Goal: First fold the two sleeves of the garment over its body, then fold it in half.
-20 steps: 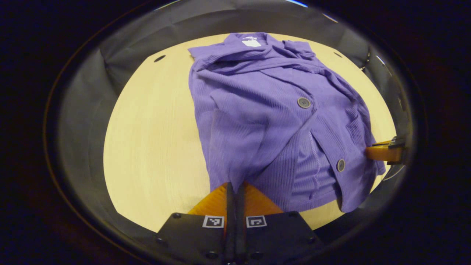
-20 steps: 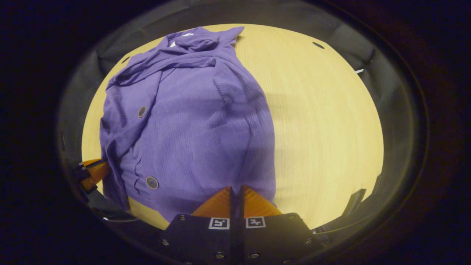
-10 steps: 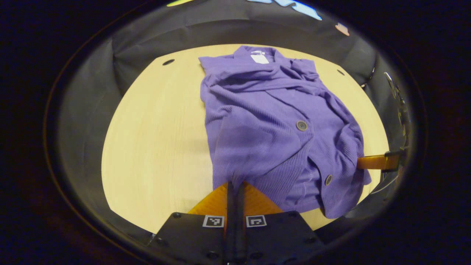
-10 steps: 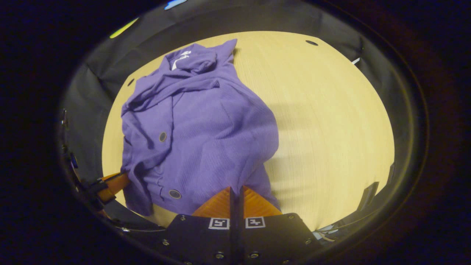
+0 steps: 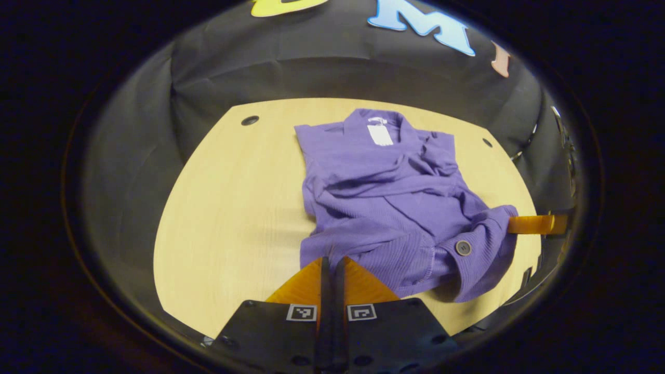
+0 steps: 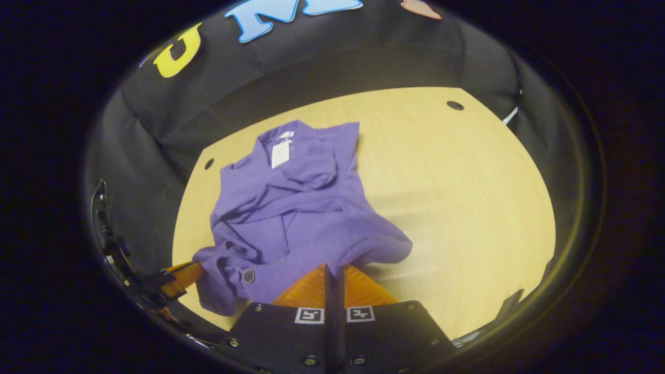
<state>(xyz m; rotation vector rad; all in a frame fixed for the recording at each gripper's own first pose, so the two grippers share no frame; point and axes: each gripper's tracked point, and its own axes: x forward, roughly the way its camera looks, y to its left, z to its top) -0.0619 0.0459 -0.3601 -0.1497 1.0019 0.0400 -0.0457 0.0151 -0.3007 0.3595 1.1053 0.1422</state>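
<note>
lying on the pale wooden table point(image 5: 223, 218), the purple garment point(image 5: 387, 197) has its collar end flat toward the far edge and its near hem raised; left gripper point(image 5: 331, 265) fingers pressed together, pinching one hem corner; right gripper point(image 6: 333, 271) likewise pinching the other corner; sleeves lie bunched across the body; a dark button point(image 5: 462, 248) shows near the lifted hem.
</note>
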